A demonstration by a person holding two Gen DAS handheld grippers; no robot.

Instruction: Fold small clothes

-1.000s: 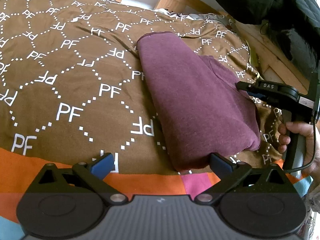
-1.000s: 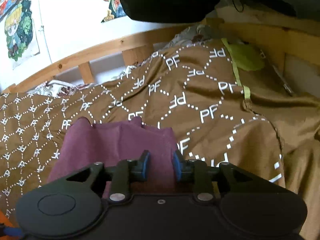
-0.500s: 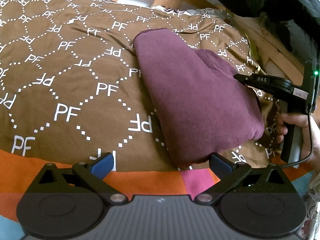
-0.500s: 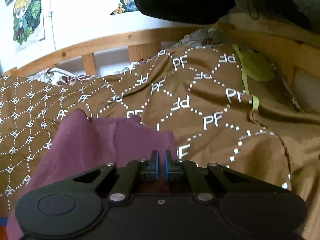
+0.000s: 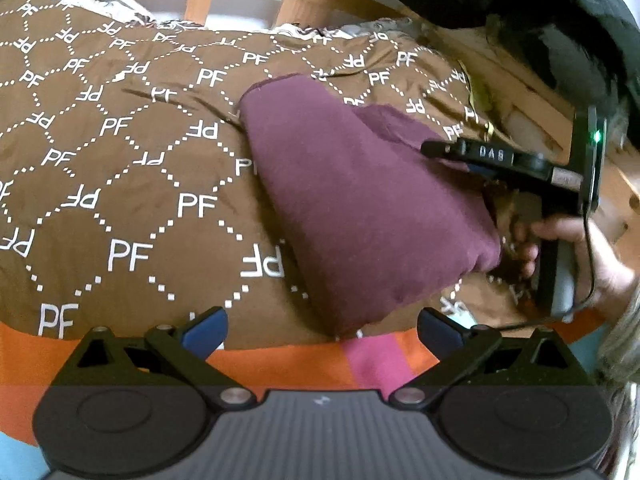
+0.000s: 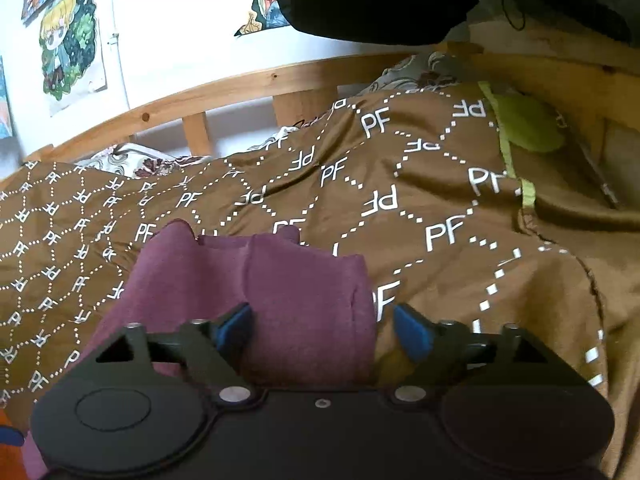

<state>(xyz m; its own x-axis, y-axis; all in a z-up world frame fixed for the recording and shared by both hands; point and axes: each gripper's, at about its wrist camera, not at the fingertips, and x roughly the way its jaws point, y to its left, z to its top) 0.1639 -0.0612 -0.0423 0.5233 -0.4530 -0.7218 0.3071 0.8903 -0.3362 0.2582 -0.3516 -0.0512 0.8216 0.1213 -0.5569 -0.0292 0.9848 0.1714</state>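
The maroon garment (image 5: 360, 200) lies folded into a thick, tapering bundle on the brown bedspread (image 5: 120, 184) printed with white "PF" letters and dotted diamonds, its wide end toward the bed's near edge and its narrow end pointing toward the wooden headboard rail (image 6: 248, 84). The left gripper (image 5: 322, 326) hangs over the near edge of the bed above the orange and pink sheet (image 5: 304, 364), its jaws spread wide and empty, with the garment's near end just beyond the blue fingertips (image 5: 206, 328). The right gripper (image 6: 324, 330) sits at the garment's right side, held by a hand (image 5: 576, 248) on its grip; its jaws have just been opening and now stand wide, the cloth's right edge lying between the blue pads (image 6: 412, 332) with neither pad pressing on it. Past the garment's right side the bedspread rumples toward the bed's right edge, where a lime green piece (image 6: 524, 124) shows. A dark garment (image 6: 380, 0) hangs above the headboard, and cartoon posters (image 6: 68, 48) hang on the white wall.
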